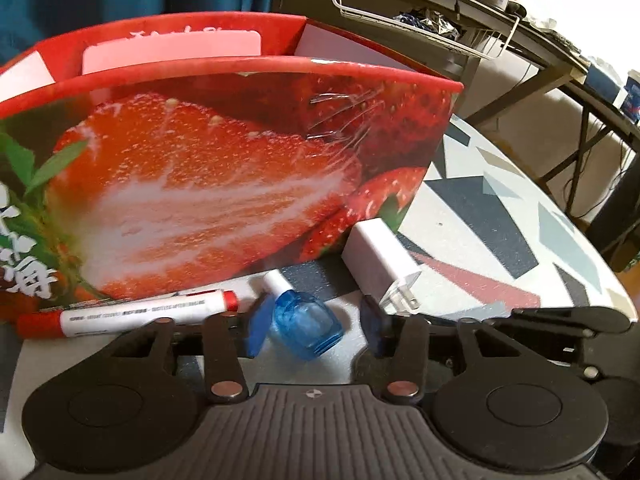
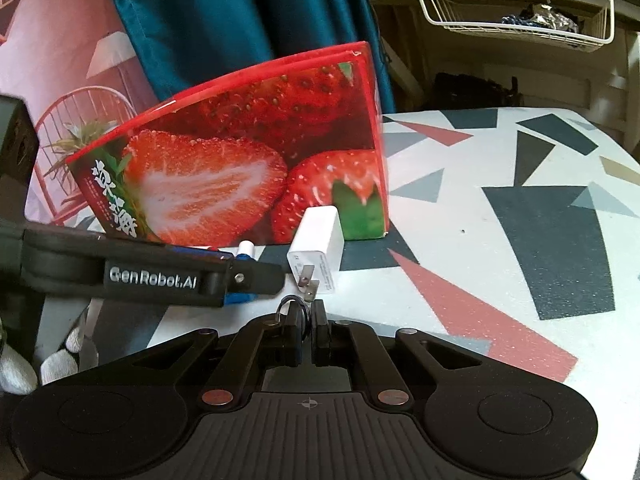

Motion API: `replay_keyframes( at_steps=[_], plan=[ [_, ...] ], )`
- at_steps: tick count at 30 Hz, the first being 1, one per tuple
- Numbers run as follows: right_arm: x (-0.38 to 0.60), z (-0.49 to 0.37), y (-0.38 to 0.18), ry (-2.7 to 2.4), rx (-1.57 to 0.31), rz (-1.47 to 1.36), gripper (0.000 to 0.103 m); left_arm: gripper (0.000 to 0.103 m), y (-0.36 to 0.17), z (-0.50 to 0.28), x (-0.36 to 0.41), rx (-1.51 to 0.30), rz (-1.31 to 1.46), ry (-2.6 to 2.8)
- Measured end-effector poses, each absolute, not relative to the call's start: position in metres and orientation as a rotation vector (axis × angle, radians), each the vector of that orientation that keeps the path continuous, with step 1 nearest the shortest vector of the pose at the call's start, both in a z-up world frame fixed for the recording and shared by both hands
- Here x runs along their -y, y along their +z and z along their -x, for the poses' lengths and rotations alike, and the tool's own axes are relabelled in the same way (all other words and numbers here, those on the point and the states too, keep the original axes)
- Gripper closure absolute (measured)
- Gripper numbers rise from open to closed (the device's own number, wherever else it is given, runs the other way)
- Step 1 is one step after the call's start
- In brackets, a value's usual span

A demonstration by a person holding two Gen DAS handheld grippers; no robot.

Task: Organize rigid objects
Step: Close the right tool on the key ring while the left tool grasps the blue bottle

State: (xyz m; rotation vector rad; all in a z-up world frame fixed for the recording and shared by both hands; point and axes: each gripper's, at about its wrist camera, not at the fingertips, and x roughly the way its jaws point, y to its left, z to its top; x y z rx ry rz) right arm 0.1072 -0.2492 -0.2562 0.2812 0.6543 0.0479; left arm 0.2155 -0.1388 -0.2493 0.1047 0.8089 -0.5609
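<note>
A red strawberry-print box (image 1: pixel 224 168) (image 2: pixel 240 152) stands open-topped on the patterned table (image 1: pixel 500 220). At its foot lie a red-and-white marker (image 1: pixel 132 314), a small blue bottle (image 1: pixel 306 322) with a white cap, and a white plug charger (image 1: pixel 380 264) (image 2: pixel 320 240). My left gripper (image 1: pixel 314 328) (image 2: pixel 256 276) has its blue pads on either side of the bottle and is shut on it. My right gripper (image 2: pixel 307 320) sits just before the charger's prongs, shut on a small metal key ring (image 2: pixel 294 308).
A pink card (image 1: pixel 172 52) stands inside the box. Blue curtain hangs behind it. A white wire basket (image 1: pixel 420 20) (image 2: pixel 516 20) hangs under a cluttered desk at the back right. A gloved hand (image 2: pixel 24 364) shows at lower left.
</note>
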Motion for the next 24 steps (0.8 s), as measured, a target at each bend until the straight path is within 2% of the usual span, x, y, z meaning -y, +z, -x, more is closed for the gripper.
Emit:
replay_keyframes(
  at_steps=[16, 24],
  plan=[
    [0.248, -0.110, -0.257, 0.055, -0.652, -0.290, 0.099, 0.065, -0.253, -0.175, 0.096, -0.777, -0.050, -0.502],
    [0.245, -0.111, -0.255, 0.044, -0.661, -0.267, 0.099, 0.065, -0.229, -0.163, 0.077, -0.683, -0.058, -0.472]
  ],
)
